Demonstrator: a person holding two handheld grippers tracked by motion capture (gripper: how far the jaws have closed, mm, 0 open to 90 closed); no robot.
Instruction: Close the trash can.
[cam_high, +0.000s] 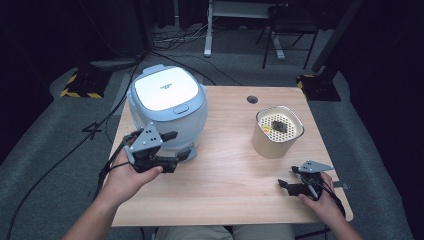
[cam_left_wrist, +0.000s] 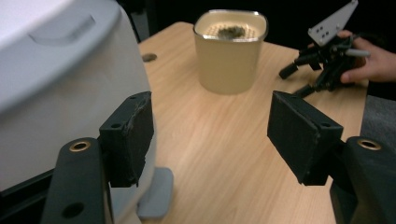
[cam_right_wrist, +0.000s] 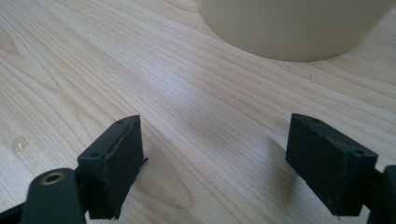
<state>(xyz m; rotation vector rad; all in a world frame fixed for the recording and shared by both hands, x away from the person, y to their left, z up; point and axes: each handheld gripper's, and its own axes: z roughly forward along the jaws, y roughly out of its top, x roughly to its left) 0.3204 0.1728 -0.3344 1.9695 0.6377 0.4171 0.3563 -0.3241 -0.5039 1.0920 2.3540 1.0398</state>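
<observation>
A white and blue-grey lidded appliance (cam_high: 167, 107) stands at the back left of the wooden table (cam_high: 230, 170). My left gripper (cam_high: 179, 145) is open at its front right side. In the left gripper view one finger (cam_left_wrist: 133, 130) lies close against the appliance's wall (cam_left_wrist: 60, 84), and nothing is between the jaws. A beige container (cam_high: 277, 131) with a perforated insert and a dark lump inside stands at the right. My right gripper (cam_high: 287, 176) is open and low over the table, in front of the container. In the right gripper view the container's base (cam_right_wrist: 289, 28) lies just beyond the open gripper (cam_right_wrist: 212, 130).
A round cable hole (cam_high: 252, 99) sits near the table's back edge. A small water drop (cam_right_wrist: 18, 143) lies on the wood by the right gripper. Cables (cam_high: 100, 125), a chair (cam_high: 287, 30) and yellow-black striped bases (cam_high: 80, 85) are on the floor behind.
</observation>
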